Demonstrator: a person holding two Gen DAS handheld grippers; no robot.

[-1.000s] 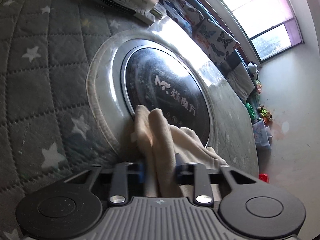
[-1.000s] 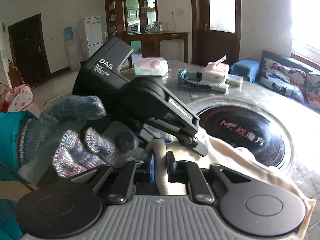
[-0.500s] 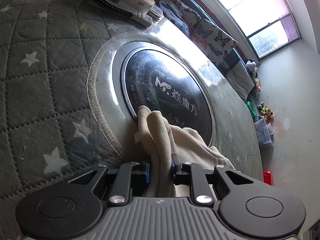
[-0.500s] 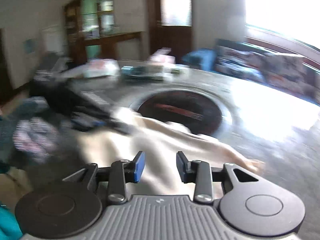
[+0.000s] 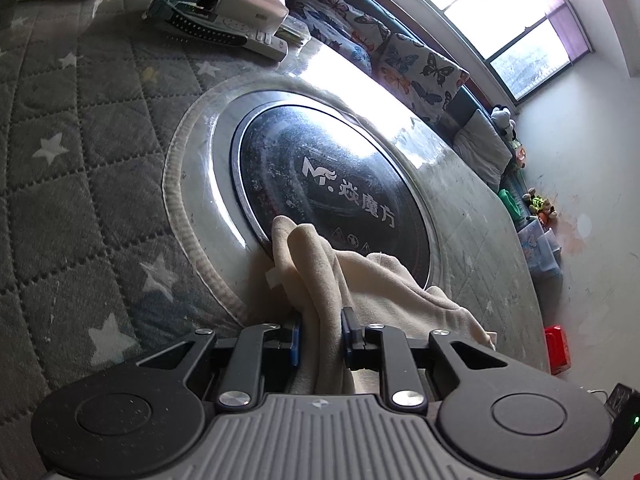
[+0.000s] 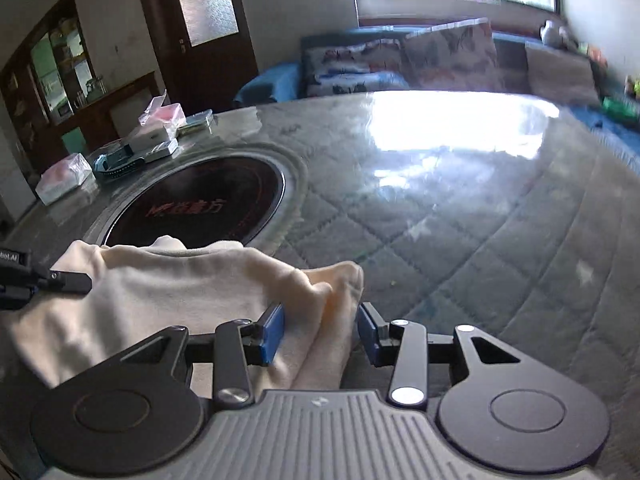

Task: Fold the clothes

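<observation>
Cream garment [image 5: 320, 268] bunched on surface [image 6: 460, 240]; our left claw [image 5: 320, 336] clamps one end, right claw [image 6: 320, 332] just opening around other, pads clear. Folding barely begun.

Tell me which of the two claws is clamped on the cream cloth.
The left claw: its blue pads pinch the cream cloth. The right claw stands open, having just been opening, with cloth loose between its pads.

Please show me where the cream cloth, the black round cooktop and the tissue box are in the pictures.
cloth [image 6: 168, 292]: right wrist view, on its flat middle part.
cooktop [image 5: 320, 184]: left wrist view, on the black glass by the white logo.
tissue box [image 5: 256, 6]: left wrist view, on its white side.
</observation>
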